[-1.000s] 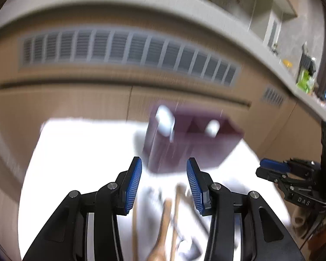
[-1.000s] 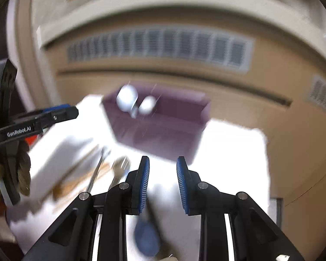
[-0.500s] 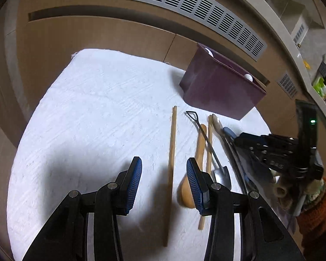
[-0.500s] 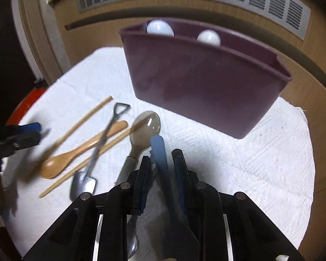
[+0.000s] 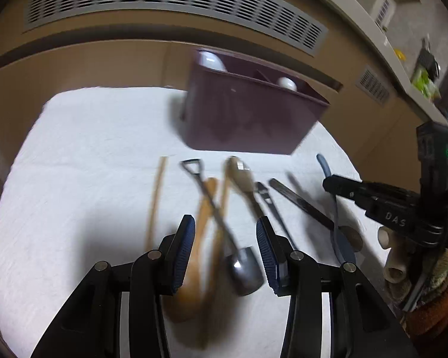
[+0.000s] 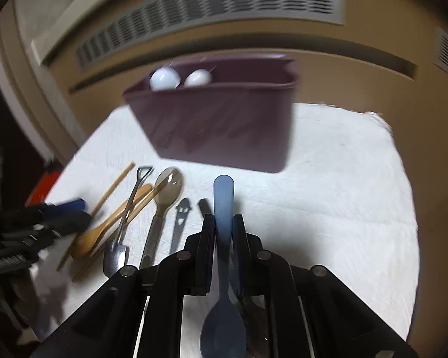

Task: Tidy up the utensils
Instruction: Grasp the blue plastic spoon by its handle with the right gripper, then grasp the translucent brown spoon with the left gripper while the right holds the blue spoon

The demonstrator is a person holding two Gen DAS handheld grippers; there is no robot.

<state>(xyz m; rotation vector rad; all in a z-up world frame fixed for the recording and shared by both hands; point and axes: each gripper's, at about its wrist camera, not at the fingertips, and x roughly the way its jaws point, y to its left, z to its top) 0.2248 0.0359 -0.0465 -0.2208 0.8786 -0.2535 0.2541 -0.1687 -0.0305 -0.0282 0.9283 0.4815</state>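
My right gripper (image 6: 223, 226) is shut on a blue plastic spoon (image 6: 223, 268), handle pointing forward, bowl toward the camera; it also shows in the left wrist view (image 5: 328, 176). A purple utensil holder (image 6: 221, 119) with two white rounded ends sticking out stands at the far side of the white cloth (image 6: 328, 203). My left gripper (image 5: 225, 250) is open, low over a wooden spoon (image 5: 194, 256), chopsticks (image 5: 156, 200) and a small metal shovel spoon (image 5: 224, 232). A clear brown spoon (image 6: 167, 188) and a metal opener (image 6: 180, 217) lie beside them.
Tan cabinet fronts with grey vent grilles (image 5: 170, 3) rise behind the round table. A flat metal utensil (image 5: 298, 200) lies right of the opener. The cloth's right half (image 6: 358, 179) holds no utensils. An orange-red object (image 6: 43, 185) sits off the table's left edge.
My right gripper has lifted the blue spoon off the cloth. My left gripper has shifted right, from above the single chopstick to above the wooden spoon and shovel spoon.
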